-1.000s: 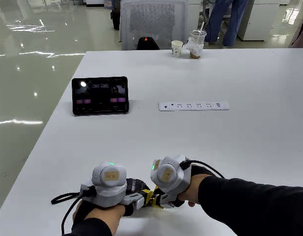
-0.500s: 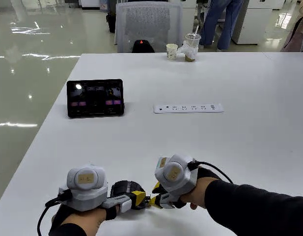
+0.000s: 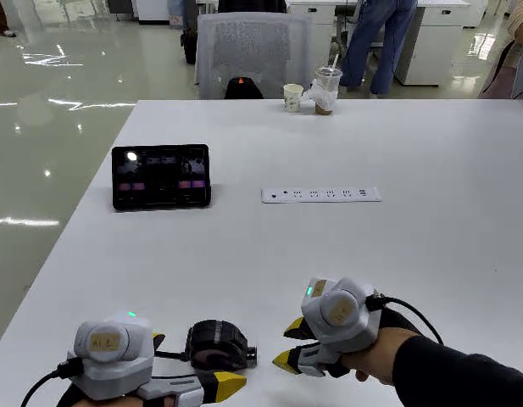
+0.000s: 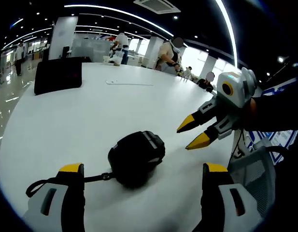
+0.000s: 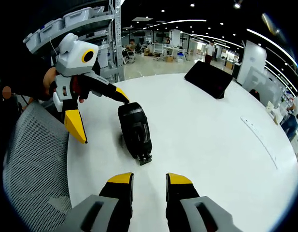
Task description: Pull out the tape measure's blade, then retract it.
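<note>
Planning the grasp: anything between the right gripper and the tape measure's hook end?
Nothing visible. Bare table lies between the right gripper and the tape measure; its hook end faces the open jaws. The left gripper is beyond it.

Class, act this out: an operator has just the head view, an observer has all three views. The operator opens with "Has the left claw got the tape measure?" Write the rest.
Observer: No. The left gripper view shows the left claw open wide, with the tape measure lying between its tips, unclamped.
Operator: Is it pulled out?
Observer: No. In the right gripper view the hook sits at its mouth, facing the right claw.
Operator: Is that claw holding anything?
Observer: Nothing. A narrow, empty gap parts its jaws.
</note>
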`<state>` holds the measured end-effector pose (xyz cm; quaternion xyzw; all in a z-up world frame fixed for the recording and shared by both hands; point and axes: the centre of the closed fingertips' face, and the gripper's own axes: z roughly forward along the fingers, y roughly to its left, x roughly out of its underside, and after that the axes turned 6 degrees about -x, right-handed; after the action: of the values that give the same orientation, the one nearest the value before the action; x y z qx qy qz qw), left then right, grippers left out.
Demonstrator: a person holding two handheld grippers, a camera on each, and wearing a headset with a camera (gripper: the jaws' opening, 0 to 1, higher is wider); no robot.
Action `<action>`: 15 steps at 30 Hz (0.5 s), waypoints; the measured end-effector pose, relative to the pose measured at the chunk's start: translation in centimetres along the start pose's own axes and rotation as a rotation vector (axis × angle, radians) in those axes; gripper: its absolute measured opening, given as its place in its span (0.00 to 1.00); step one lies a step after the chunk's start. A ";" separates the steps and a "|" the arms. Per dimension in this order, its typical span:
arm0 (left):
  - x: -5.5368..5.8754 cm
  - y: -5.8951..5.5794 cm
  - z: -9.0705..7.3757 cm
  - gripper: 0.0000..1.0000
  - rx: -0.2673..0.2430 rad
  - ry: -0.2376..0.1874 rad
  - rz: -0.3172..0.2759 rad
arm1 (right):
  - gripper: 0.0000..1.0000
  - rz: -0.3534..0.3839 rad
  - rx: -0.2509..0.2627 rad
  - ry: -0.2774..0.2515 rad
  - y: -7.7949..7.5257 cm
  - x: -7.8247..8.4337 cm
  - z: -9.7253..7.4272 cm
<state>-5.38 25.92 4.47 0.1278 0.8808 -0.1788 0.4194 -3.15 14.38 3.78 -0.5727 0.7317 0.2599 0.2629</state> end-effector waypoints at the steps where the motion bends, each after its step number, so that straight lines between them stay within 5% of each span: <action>1: 0.2 0.1 -0.3 0.99 0.007 0.006 0.013 | 0.25 0.013 0.004 -0.008 -0.1 0.2 -0.5; 4: 0.9 0.1 -0.8 0.99 0.028 0.055 0.013 | 0.29 0.052 0.022 -0.024 -0.3 0.9 -1.7; 15: 0.7 1.5 -2.6 0.99 0.036 0.043 0.055 | 0.46 0.151 0.081 -0.047 -1.1 3.7 -5.1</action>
<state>-7.03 28.38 5.11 0.1633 0.8825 -0.1804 0.4025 -3.28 8.04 4.85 -0.4985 0.7764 0.2626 0.2824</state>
